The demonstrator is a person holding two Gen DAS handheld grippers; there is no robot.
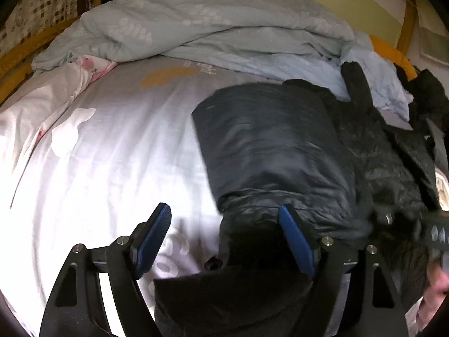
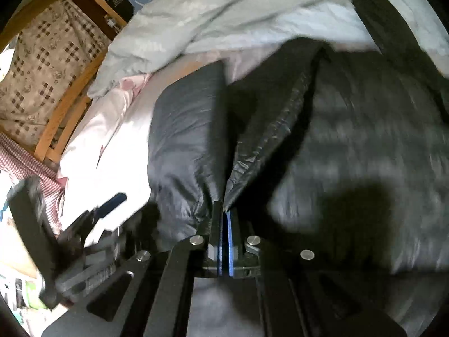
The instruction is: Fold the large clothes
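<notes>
A large dark grey padded jacket [image 1: 275,146] lies on a bed's white sheet [image 1: 112,151], partly folded. My left gripper [image 1: 224,216] is open with blue pads, just above the jacket's near edge, its right finger [image 1: 294,233] over the dark cloth. In the right wrist view the jacket [image 2: 350,129] fills the middle and right. My right gripper [image 2: 224,210] is shut on a pinched fold of the jacket's edge. The left gripper [image 2: 98,213] shows blurred at the lower left of that view.
A crumpled pale blue-green duvet [image 1: 196,22] is heaped at the far side of the bed. A wooden bed frame [image 2: 70,104] and a patterned cushion [image 2: 47,64] stand at the left. More dark clothing [image 1: 426,95] lies at the far right.
</notes>
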